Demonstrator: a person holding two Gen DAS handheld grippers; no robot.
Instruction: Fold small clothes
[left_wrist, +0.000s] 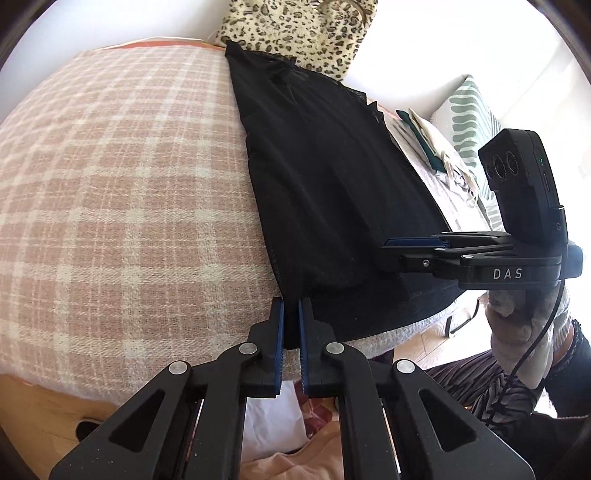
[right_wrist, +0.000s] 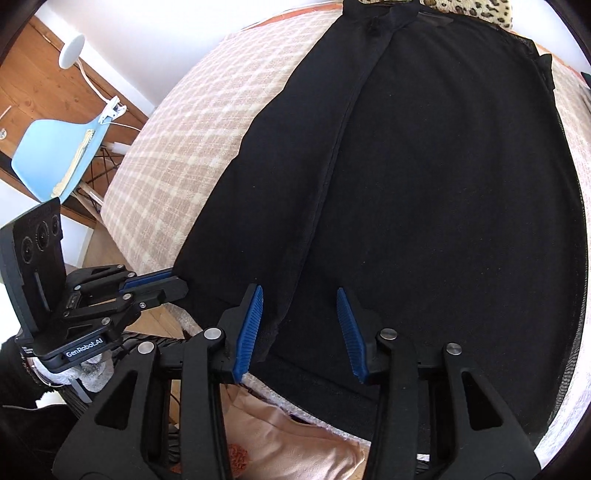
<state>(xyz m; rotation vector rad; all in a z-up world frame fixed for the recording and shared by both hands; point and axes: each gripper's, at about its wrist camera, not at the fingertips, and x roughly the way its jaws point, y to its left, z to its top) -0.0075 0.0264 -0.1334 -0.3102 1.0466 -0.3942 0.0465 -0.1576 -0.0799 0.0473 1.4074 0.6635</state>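
A black garment (left_wrist: 325, 192) lies lengthwise on a pink-and-cream plaid blanket (left_wrist: 122, 192); it fills the right wrist view (right_wrist: 443, 206). My left gripper (left_wrist: 291, 332) is shut on the garment's near left corner, its blue pads pinching the hem. It also shows in the right wrist view (right_wrist: 173, 286), clamped on that corner. My right gripper (right_wrist: 300, 325) is open, its jaws spread over the garment's near hem. In the left wrist view it (left_wrist: 388, 253) comes in from the right at the garment's near right edge.
A leopard-print fabric (left_wrist: 299, 33) lies at the far end of the blanket. Folded clothes (left_wrist: 424, 144) and a green-striped cushion (left_wrist: 469, 122) sit to the right. A light blue chair (right_wrist: 55, 155) and a white clip lamp (right_wrist: 74, 48) stand at left. Peach fabric (right_wrist: 295, 443) lies below.
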